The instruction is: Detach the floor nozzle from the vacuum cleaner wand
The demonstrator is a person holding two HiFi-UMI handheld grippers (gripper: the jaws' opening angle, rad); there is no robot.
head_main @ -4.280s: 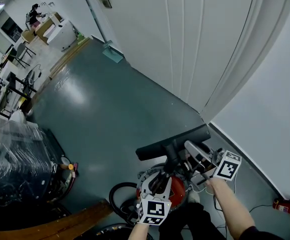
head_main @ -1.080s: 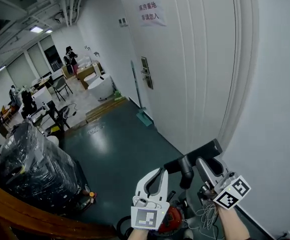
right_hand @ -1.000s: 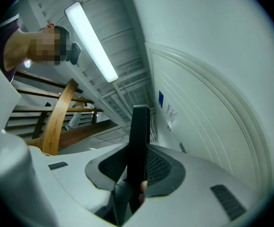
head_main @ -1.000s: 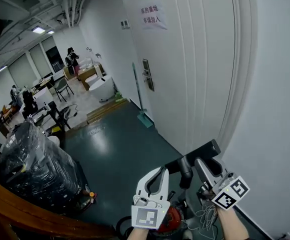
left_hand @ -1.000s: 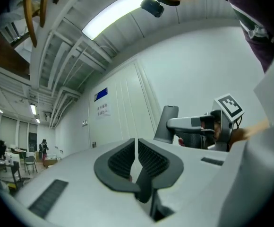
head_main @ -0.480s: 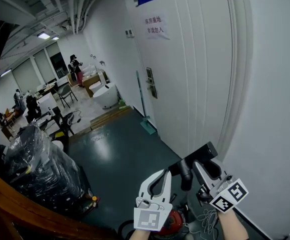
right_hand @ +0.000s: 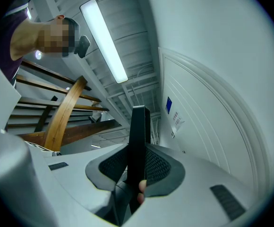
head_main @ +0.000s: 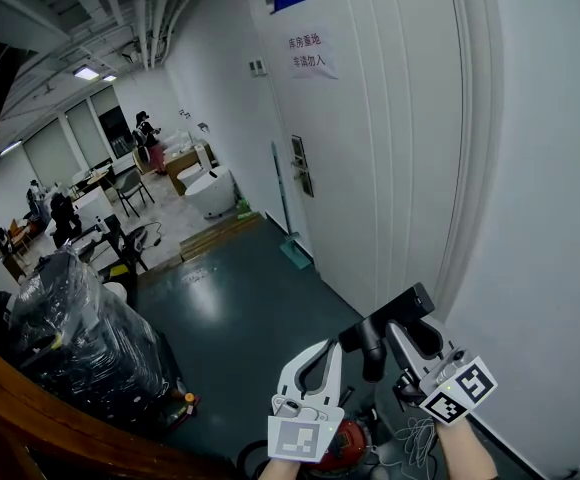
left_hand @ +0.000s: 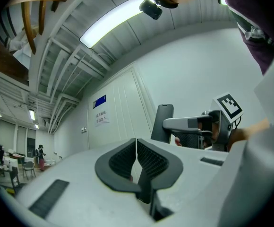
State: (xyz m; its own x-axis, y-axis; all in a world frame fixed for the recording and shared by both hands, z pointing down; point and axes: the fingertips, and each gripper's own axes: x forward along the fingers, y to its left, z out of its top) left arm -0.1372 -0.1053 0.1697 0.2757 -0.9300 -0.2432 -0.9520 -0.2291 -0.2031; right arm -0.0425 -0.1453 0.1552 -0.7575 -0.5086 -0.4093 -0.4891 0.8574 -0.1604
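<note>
The floor nozzle (head_main: 388,313), held high above the red vacuum cleaner (head_main: 348,438), could have twisted loose and dropped onto it, since only its thin edge sat in the grip. Above the vacuum cleaner too, the left gripper (left_hand: 136,148) had its jaws pressed together, empty. The right gripper (right_hand: 138,157) pinched the nozzle's black edge.
</note>
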